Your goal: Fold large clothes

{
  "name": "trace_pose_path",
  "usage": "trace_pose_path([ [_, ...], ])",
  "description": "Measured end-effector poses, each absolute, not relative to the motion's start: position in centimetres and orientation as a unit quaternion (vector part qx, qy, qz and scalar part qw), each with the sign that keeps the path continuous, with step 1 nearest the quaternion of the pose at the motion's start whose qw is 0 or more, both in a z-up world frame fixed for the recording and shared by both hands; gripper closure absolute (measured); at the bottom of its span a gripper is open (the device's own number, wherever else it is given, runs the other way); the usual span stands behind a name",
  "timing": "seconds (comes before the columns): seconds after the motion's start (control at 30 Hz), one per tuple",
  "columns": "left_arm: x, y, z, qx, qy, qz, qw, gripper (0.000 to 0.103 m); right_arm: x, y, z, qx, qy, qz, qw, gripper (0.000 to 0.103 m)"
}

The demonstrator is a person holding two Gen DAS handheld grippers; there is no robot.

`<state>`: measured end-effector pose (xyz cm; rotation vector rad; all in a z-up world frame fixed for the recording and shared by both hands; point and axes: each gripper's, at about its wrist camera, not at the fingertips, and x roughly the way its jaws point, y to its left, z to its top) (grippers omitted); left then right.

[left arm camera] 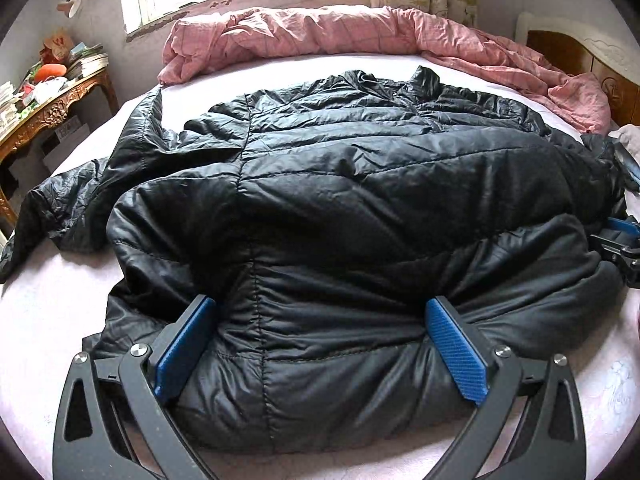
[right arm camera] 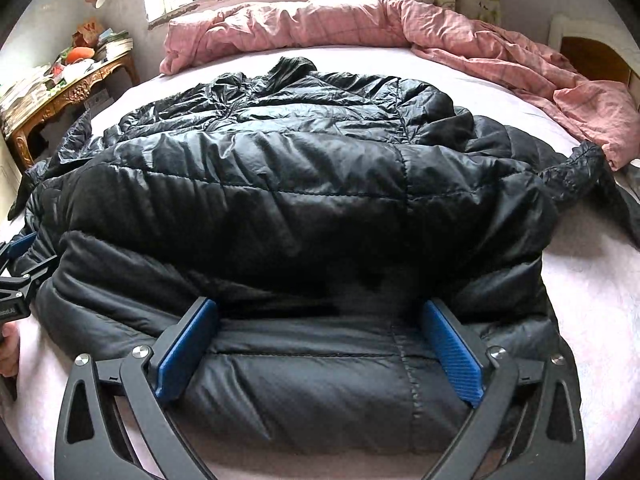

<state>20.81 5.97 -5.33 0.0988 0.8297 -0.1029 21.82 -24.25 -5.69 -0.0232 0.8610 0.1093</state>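
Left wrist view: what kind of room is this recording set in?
Most likely a home bedroom. A black puffer jacket lies spread on a bed, a rumpled pink duvet is bunched along the far side under a window, and a cluttered ornate side table stands by the wall.

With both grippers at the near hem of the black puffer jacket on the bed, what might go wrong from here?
1. The black puffer jacket looks slick and puffy; the wide-open left gripper and right gripper may close on filling and slip.
2. The sleeve sprawls sideways, so a fold may trap it unevenly.
3. The pink duvet lies just beyond the collar.
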Motion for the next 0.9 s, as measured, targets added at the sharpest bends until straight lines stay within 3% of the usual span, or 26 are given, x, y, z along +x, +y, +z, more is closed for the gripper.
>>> trace_pose_path([
  [0.17,19.4,6.6,-3.6,0.027,0.357,-0.067,0.931,0.005,21.4,-24.5,-5.1,-0.004,0.402,0.052,0.914,0.002],
  [0.4,16.3,7.5,-0.3,0.009,0.23,-0.051,0.972,0.004,18.1,-27.0,0.1,0.024,0.289,0.072,0.954,0.003],
  [0.73,18.0,13.2,-0.9,-0.083,0.223,0.023,0.971,0.004,16.6,-40.2,4.3,0.087,0.224,-0.04,0.97,0.003],
  [0.9,19.1,13.7,-2.4,-0.095,0.256,0.025,0.962,0.004,18.7,-52.9,2.3,0.187,0.222,-0.126,0.949,0.004],
])
